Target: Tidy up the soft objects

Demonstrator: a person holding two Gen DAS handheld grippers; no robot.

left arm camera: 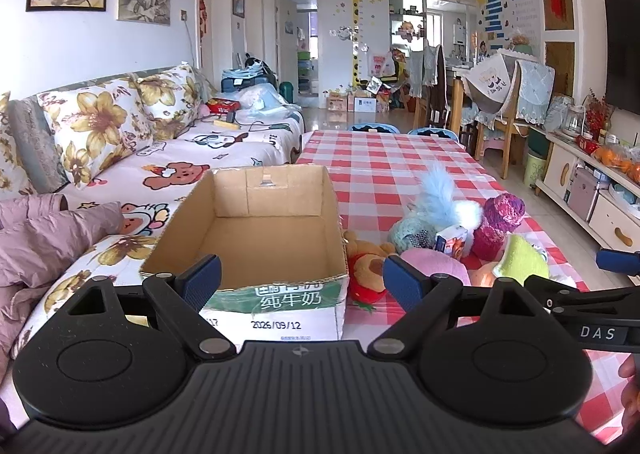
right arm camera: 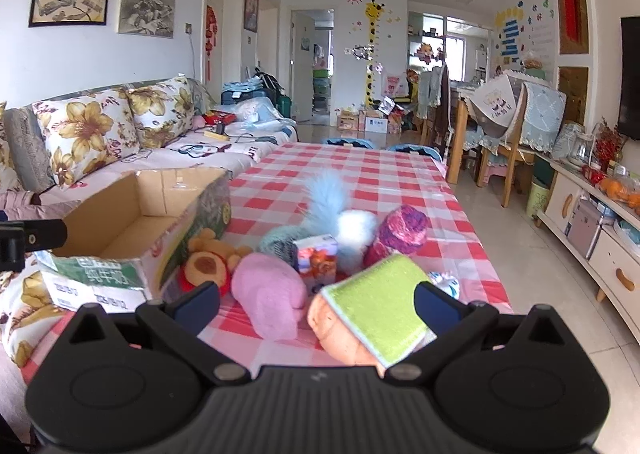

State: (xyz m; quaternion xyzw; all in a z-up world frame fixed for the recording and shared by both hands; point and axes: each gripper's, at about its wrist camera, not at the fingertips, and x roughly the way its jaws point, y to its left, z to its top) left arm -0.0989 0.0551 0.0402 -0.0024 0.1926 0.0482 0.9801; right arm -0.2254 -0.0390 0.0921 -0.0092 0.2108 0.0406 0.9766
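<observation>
Soft toys [right arm camera: 280,274] are piled on the bench [right arm camera: 384,177] just right of the empty cardboard box [left arm camera: 256,238]. Both left tongs [left arm camera: 302,282] and right tongs [right arm camera: 318,304] are held apart, empty. Risks judged: green pad [right arm camera: 378,302] near the bench's front edge could be knocked off; the box overhangs toward the sofa [left arm camera: 120,157]. Far bench is open.

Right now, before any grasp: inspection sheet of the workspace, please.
Surface: table, red-check cloth, far half bare.
Job's things: box, open, nothing inside; toys piled to its right: bear, pink plush, blue plush, yarn toy, green cloth.
Clutter: small carton among the toys.
Grippers: left gripper open before the box; right gripper open at the pile.
Cables: one on sofa.
Surroundings: chairs, cabinet.
</observation>
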